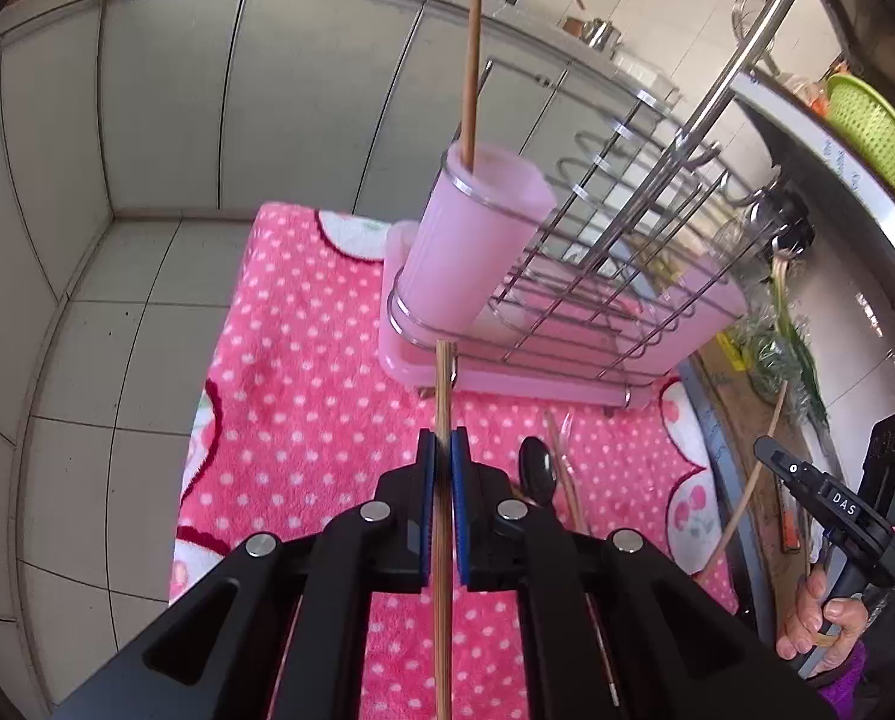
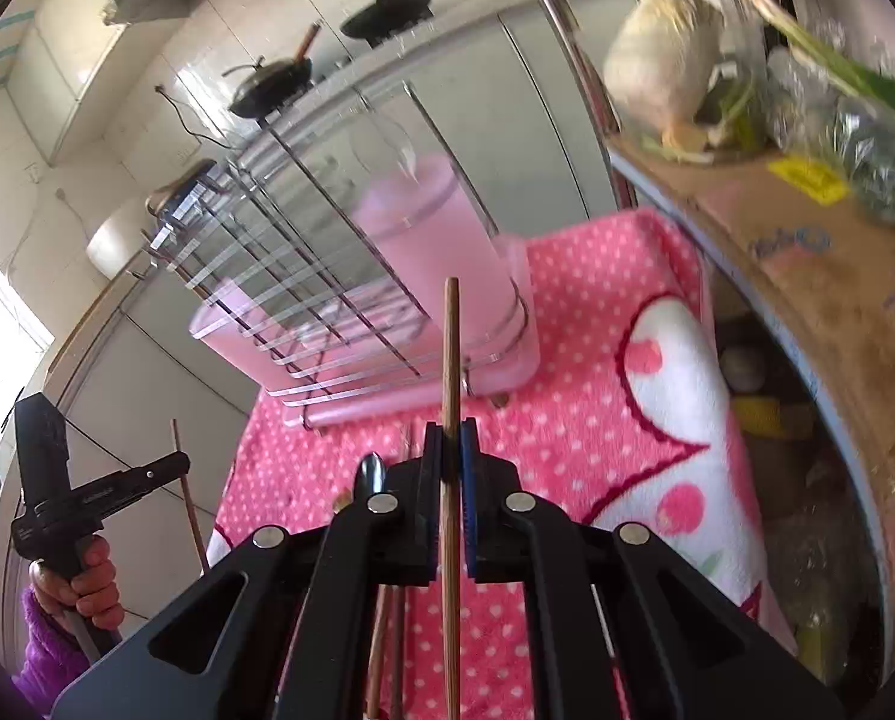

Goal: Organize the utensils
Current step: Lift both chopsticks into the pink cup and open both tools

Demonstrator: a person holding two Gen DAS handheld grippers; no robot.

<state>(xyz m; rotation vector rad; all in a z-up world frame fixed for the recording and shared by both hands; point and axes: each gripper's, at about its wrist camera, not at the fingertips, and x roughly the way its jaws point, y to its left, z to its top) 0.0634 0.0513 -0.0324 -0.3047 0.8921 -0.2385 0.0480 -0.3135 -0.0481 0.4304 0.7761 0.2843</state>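
Note:
My left gripper [image 1: 444, 450] is shut on a bamboo chopstick [image 1: 444, 384] that points up toward the pink utensil cup [image 1: 471, 240]. The cup sits at the near end of the wire dish rack [image 1: 615, 264], and one chopstick [image 1: 473, 60] stands in it. In the right wrist view my right gripper [image 2: 450, 444] is shut on another chopstick [image 2: 450, 348], below the same pink cup [image 2: 441, 252]. A black spoon [image 1: 537, 471] and loose chopsticks [image 1: 567, 474] lie on the pink dotted towel [image 1: 303, 396]. Each gripper shows in the other's view, at the side [image 1: 768, 450] [image 2: 180, 462].
The rack stands on a pink drip tray [image 1: 711, 306]. A cardboard box [image 2: 807, 252] with bagged greens borders the towel's right side. A green colander [image 1: 873, 132] sits on the counter, and woks [image 2: 273, 84] rest on the stove. Grey cabinets and tiled floor [image 1: 87, 360] lie to the left.

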